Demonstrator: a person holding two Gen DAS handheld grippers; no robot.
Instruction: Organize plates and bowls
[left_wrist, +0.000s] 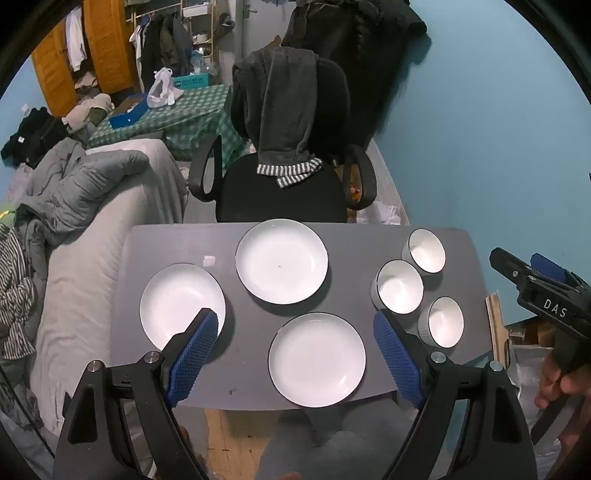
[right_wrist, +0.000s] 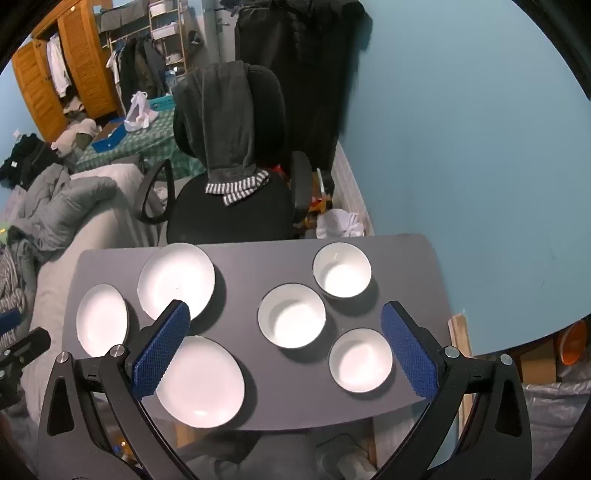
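Left tool (left_wrist: 295, 347) and right tool (right_wrist: 286, 343) both gape, released; only the left view shows a hand (left_wrist: 557, 380).

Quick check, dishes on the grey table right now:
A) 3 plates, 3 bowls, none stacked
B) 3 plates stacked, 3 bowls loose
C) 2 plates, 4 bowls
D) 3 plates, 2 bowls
A: three plates and three bowls each sit apart on the table.

3 plates (left_wrist: 281, 261) lie left, 3 bowls (left_wrist: 400, 287) right, on the table (left_wrist: 351, 243).
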